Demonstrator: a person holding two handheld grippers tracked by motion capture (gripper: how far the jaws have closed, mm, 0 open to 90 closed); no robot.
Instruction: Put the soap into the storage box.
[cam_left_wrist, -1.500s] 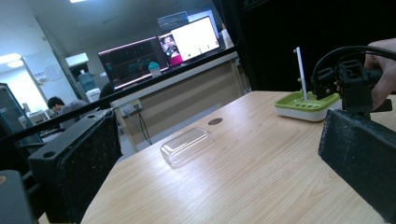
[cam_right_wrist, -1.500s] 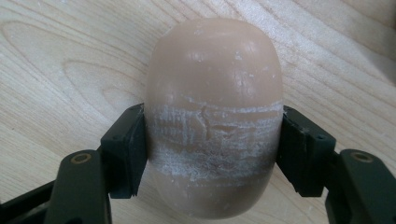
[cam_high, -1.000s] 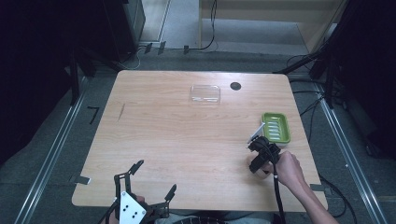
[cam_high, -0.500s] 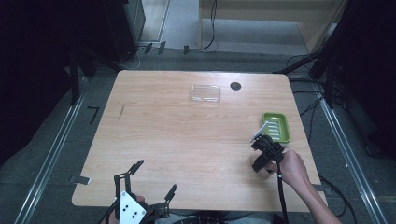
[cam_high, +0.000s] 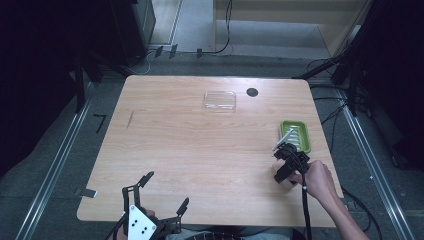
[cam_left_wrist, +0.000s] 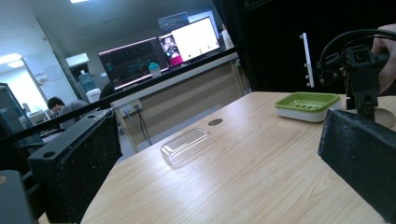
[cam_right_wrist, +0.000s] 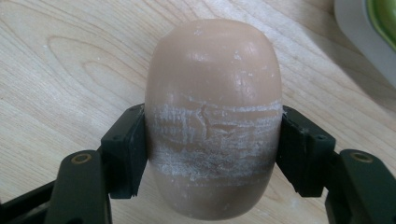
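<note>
A tan oval bar of soap with white scuffs across its middle sits between the jaws of my right gripper, which is shut on its two sides. From above, the right gripper stands near the table's right edge, just in front of the green soap dish, a hand behind it. Whether the soap touches the wood I cannot tell. The dish corner lies at the upper right. My left gripper is open at the front left edge, nothing between its pads.
A clear plastic lid lies at the back middle of the wooden table, with a round black hole to its right. The lid and green dish lie ahead of the left gripper. Dark cabinets and cables ring the table.
My right gripper has drifted slightly to the right, toward the green dish, still shut on the soap. The left gripper has not moved.
</note>
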